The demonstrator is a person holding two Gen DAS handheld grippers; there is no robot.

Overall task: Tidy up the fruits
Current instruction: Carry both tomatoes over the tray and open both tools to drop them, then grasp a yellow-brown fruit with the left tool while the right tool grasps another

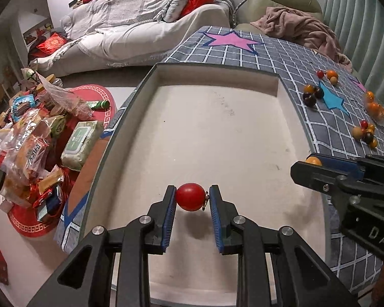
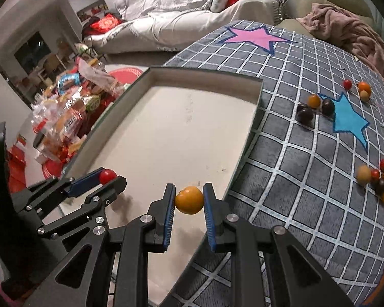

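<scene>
My left gripper point(image 1: 190, 197) is shut on a red tomato point(image 1: 190, 196) and holds it above the near part of a shallow white tray point(image 1: 217, 133). It also shows in the right wrist view point(image 2: 110, 176) with the red tomato point(image 2: 107, 176). My right gripper point(image 2: 189, 199) is shut on an orange tomato point(image 2: 189, 200) above the tray's near right edge point(image 2: 245, 138). In the left wrist view the right gripper point(image 1: 307, 165) shows at the right with the orange tomato point(image 1: 313, 160). Small clusters of red, orange and dark fruits point(image 2: 315, 107) point(image 2: 377, 179) lie on the checked cloth.
The tray sits on a grey checked cloth point(image 2: 294, 179) with pink point(image 2: 253, 37) and blue point(image 2: 348, 120) stars. A pile of snack packets point(image 1: 33, 138) lies on the floor at the left. A sofa point(image 1: 140, 33) and a pink blanket point(image 1: 299, 28) lie behind.
</scene>
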